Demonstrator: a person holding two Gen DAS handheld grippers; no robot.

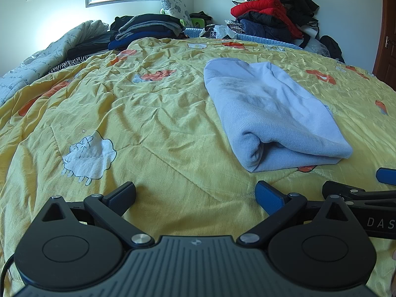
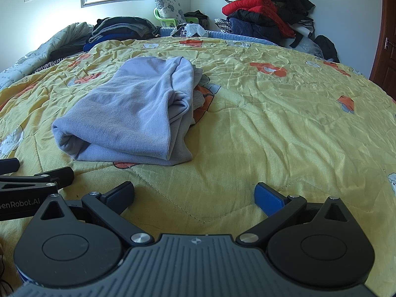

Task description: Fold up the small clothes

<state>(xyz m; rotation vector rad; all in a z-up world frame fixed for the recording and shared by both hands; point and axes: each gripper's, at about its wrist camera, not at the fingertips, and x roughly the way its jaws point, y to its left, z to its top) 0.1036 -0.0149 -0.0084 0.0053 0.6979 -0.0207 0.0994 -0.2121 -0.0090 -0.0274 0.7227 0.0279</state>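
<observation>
A light blue garment (image 1: 269,113) lies folded into a thick rectangle on the yellow quilt (image 1: 153,113); it also shows in the right wrist view (image 2: 133,116), with a grey layer sticking out at its right side. My left gripper (image 1: 195,194) is open and empty, low over the quilt, in front and left of the garment. My right gripper (image 2: 194,194) is open and empty, in front and right of the garment. The right gripper's fingers (image 1: 346,190) show at the left view's right edge; the left gripper's fingers (image 2: 57,174) show at the right view's left edge.
A stack of dark folded clothes (image 1: 146,28) lies at the far left of the bed. A heap of red, navy and black jackets (image 1: 274,17) is piled at the far right. A rolled white quilt (image 1: 37,59) lies along the left edge. A wooden door (image 1: 387,49) stands right.
</observation>
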